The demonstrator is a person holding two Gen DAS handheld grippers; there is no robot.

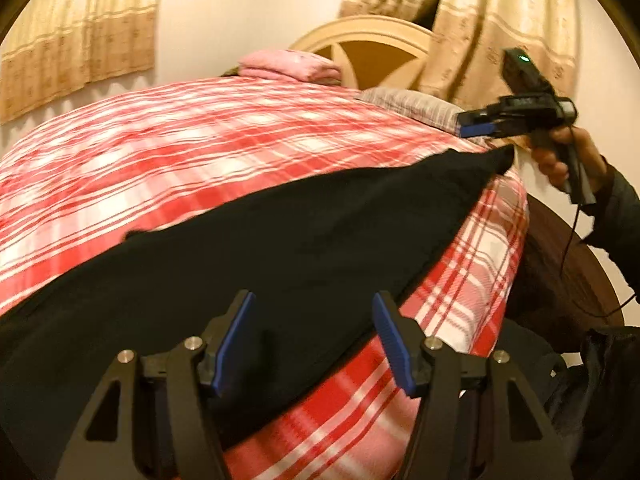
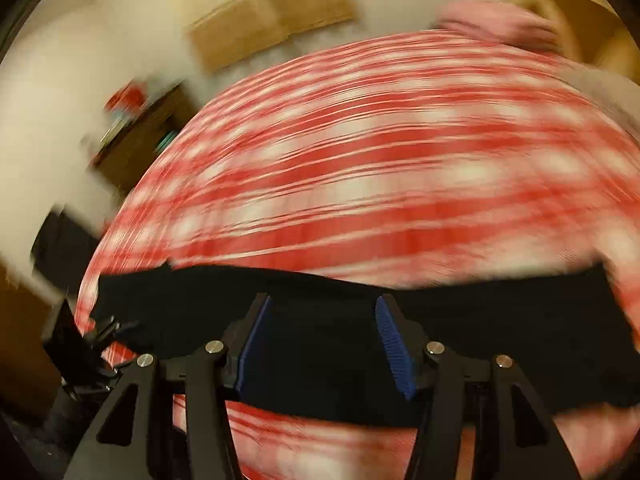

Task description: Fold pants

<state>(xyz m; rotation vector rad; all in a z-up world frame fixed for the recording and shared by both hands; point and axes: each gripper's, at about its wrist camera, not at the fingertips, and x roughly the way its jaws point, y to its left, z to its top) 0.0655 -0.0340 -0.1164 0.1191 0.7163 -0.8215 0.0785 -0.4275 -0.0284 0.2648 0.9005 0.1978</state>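
Observation:
The black pants (image 1: 280, 248) lie stretched in a long band across the red plaid bedcover (image 1: 180, 152), close to the bed's near edge. My left gripper (image 1: 314, 304) hovers open over the pants' near part, nothing between its blue pads. A hand holds my right gripper (image 1: 464, 126) just above the pants' far corner, at the right. In the blurred right wrist view the right gripper (image 2: 323, 304) stands open over the pants (image 2: 500, 320), its pads clear of the cloth.
A folded pink blanket (image 1: 288, 64) and a grey striped pillow (image 1: 412, 106) lie by the cream headboard (image 1: 360, 36). Curtains (image 1: 500, 40) hang behind. Dark wooden furniture (image 1: 560, 272) stands right of the bed, and a brown cabinet (image 2: 136, 136) on its far side.

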